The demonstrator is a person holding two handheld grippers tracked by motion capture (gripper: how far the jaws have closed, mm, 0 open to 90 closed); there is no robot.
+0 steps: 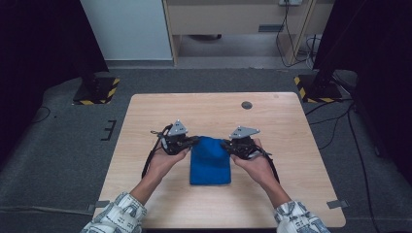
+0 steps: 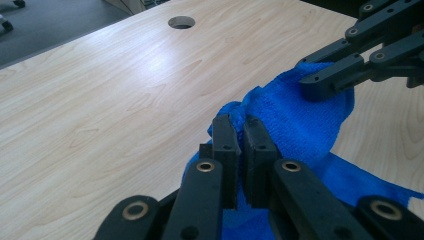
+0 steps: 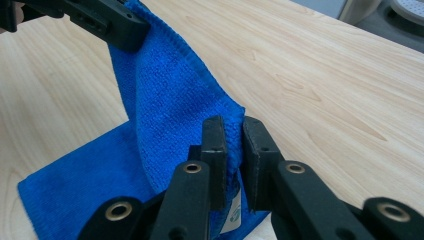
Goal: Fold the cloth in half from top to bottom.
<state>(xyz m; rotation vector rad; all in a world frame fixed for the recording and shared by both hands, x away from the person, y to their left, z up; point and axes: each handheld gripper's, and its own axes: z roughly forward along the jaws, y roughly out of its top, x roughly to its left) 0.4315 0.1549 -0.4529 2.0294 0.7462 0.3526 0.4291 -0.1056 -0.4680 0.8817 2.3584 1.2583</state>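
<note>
- Blue cloth (image 1: 210, 162) lies mid-surface in the high view, on the pale wood surface (image 1: 145, 121), between both hands. Near part flat; far edge raised. Left hand-held gripper (image 1: 193, 141) sits at the far-left corner, right hand-held gripper (image 1: 226, 144) at the far-right corner. Person's forearms in patterned sleeves (image 1: 119, 216) come in from below.
- Left gripper view: left hand-held gripper (image 2: 239, 131) has jaws pressed together w/ a fold of blue cloth (image 2: 295, 125) pinched between them. Right hand-held gripper (image 2: 320, 82) shows farther off, clamped on the other corner. Cloth edge stretches between the two, off the surface (image 2: 100, 100). Round hole (image 2: 181, 22) in the surface far behind.
- Right gripper view: right hand-held gripper (image 3: 234, 131) has jaws pinching the cloth (image 3: 170, 100) edge; a small white label (image 3: 232, 217) peeks out just below the jaws. Left hand-held gripper (image 3: 131, 36) grips the far corner at top left. Rest of cloth trails down flat onto the surface (image 3: 325, 75).
- Step in hand, by the look of it: a fold. Both far corners gripped & lifted, near half lying flat.
- Next move prob. calls for carrying both corners toward the person at equal height & pace, edge kept taut, so far edge lands on near edge w/o skew; release only once laid down.
</note>
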